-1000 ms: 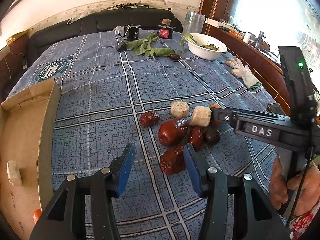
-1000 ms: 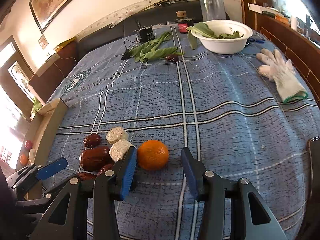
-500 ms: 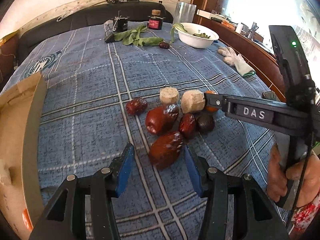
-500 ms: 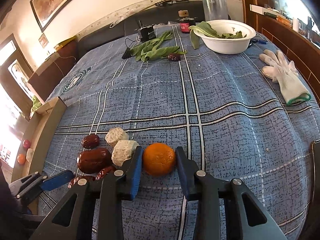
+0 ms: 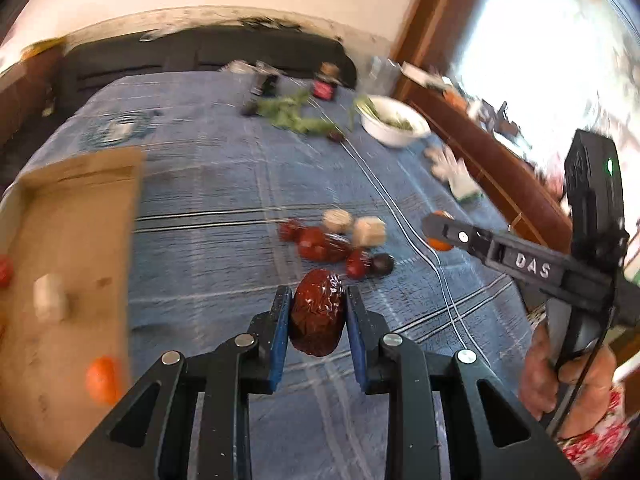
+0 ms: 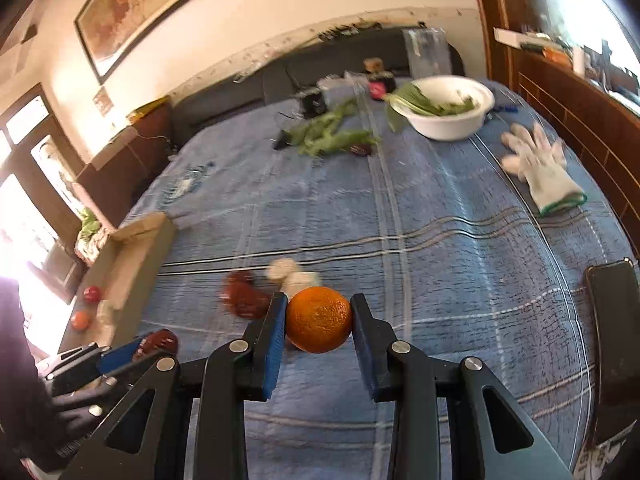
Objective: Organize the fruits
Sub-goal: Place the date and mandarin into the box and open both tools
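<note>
**Both jaws clamped on fruit, both loads off the cloth**

Left gripper (image 5: 317,312): jaws have just been closing and now pinch a wrinkled red date (image 5: 317,311) between the blue pads, date held lengthwise along the fingers. It rides above the blue checked bedspread (image 5: 208,184), clear of the pile.

Right gripper (image 6: 319,320): jaws clenched on the orange (image 6: 319,319), pads pressing both sides, fruit lifted off the cloth. Closing finished a moment before the left's.

Remaining pile (image 5: 336,240) sits on the cloth just beyond the left fingertips: several red dates, one dark fruit, two pale cut chunks, all touching or nearly so. Blurred, can't count exactly.

Cardboard box (image 5: 76,216) lies at the left edge of the bed; inside it a small orange fruit (image 5: 103,379), a pale chunk (image 5: 49,302) and a red fruit at the far left rim.

Far end: white bowl (image 6: 448,116) with greens, loose green leaves (image 6: 328,136) beside it, white glove (image 6: 540,176) near the right edge.
</note>
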{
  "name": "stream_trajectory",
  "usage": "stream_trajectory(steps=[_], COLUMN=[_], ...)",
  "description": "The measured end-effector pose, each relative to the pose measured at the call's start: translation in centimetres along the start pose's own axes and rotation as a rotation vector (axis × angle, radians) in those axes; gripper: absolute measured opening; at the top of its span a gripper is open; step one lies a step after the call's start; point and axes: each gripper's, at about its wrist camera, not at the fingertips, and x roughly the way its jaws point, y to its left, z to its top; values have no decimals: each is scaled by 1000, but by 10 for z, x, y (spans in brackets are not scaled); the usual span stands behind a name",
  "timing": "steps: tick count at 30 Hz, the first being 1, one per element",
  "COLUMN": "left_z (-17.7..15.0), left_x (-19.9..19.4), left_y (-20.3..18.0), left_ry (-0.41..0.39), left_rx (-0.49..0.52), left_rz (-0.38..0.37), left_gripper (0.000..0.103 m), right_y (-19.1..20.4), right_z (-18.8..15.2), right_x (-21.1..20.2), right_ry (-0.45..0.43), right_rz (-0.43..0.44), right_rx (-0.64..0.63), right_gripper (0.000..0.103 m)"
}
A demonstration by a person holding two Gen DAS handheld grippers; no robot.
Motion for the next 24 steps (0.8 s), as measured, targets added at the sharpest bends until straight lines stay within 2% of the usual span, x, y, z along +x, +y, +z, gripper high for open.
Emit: stream_trajectory(steps=[3,5,10,12,17,21,24], left_z=[-7,-15,-36,-44,-55,-58,-54], left_x=[-35,-57,-85,-88,-88,-81,-80], left_y=[34,65,135,159,193,203,207], left_ry=[-36,-52,-55,-42,-21,-2,-12], left_rx=[-77,-122,-238,-285,-346,-357,-351], left_rz=[56,141,321,357,384,372,368], left_gripper=[26,26,26,26,26,26,26], right_y=[36,63,142,172,229,246,251], right_z=[0,-1,-7,-13,-28,-34,-40], right_x=[-9,-9,13,28,72,112,127], right_ry=[-18,-15,58,91,170,239,267], right_rz=[52,96,229,249,245,200,183], right_rx=[-48,-82,-166,-210,-319,-340,-357], right_gripper=[34,35,35,35,35,35,35])
